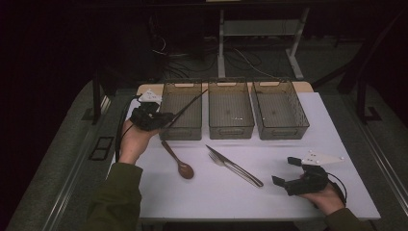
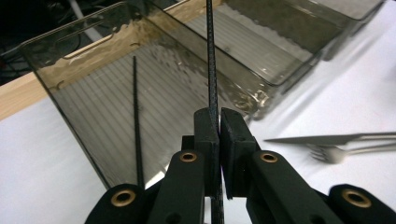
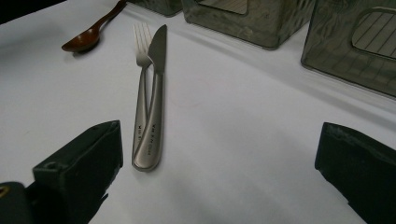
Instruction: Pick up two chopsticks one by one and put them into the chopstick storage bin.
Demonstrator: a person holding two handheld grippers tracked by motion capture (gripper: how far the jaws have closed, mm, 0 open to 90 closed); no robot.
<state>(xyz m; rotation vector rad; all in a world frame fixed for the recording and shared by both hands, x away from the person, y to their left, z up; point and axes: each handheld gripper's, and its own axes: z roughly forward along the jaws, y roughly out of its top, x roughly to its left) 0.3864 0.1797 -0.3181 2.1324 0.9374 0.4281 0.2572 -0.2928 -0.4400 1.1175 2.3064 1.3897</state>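
We see three bins (image 1: pixel 230 114) side by side along the desk's (image 1: pixel 288 202) far edge, a spoon (image 1: pixel 179 161) before the left bin, and a knife (image 1: pixel 226 161) and fork (image 1: pixel 238 169) touching before the middle one.

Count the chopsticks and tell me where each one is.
2. One chopstick is clamped in the left tongs, angled over the leftmost bin. The other chopstick lies inside that bin. More may be hidden.
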